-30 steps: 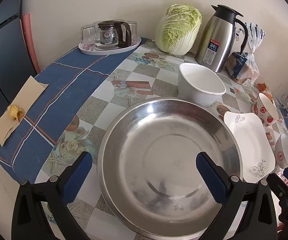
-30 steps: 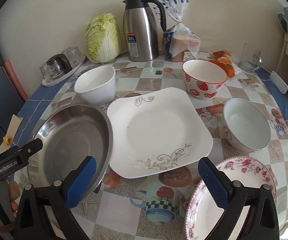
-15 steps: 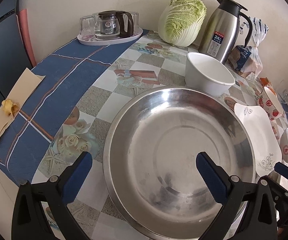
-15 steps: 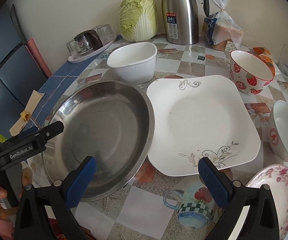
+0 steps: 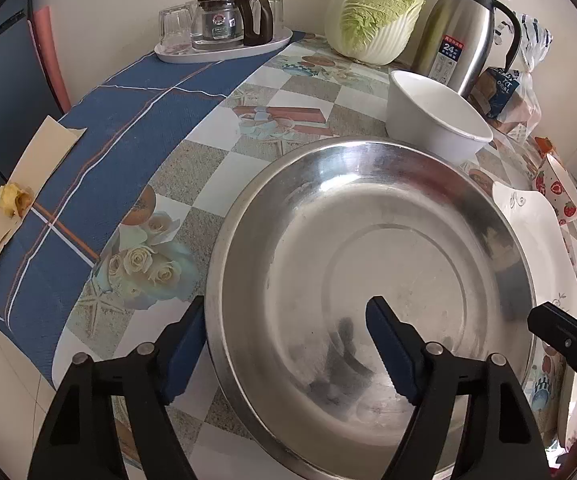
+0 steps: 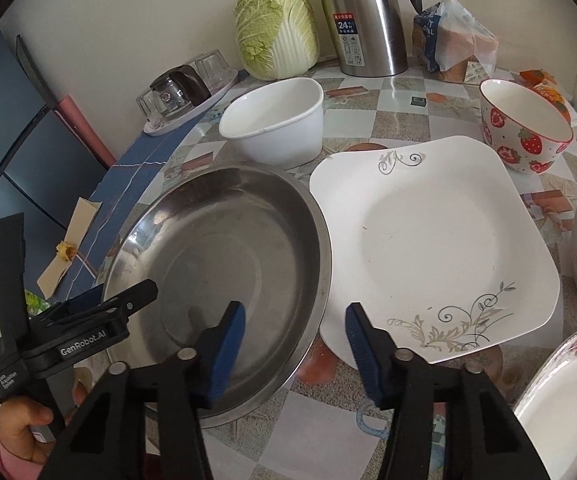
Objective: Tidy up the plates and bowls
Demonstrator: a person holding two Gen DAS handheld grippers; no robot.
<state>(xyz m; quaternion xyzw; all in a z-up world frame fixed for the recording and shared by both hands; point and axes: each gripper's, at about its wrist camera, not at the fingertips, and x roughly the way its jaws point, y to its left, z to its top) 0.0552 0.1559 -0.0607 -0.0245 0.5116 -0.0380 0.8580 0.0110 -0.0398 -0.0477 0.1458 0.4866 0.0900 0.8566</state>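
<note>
At the back, against the cream wall, a pale green napa cabbage point(image 6: 276, 26) stands upright just beside a tall stainless-steel thermos jug with a black handle point(image 6: 364, 20). Right of the jug sits a clear plastic bag of sliced bread point(image 6: 454, 40), tied at the neck. Over on the far left edge of the counter point(image 5: 208, 176), a white oval tray point(image 5: 224, 50) carries a glass teapot with a dark handle point(image 5: 228, 20) and upturned clear drinking glasses. A blue striped cloth point(image 5: 128, 128) shows beside the checked, picture-printed covering. On that cloth near the counter's edge lies a beige paper strip point(image 5: 20, 192) with a small crumpled yellow scrap point(image 5: 14, 200) on it.
</note>
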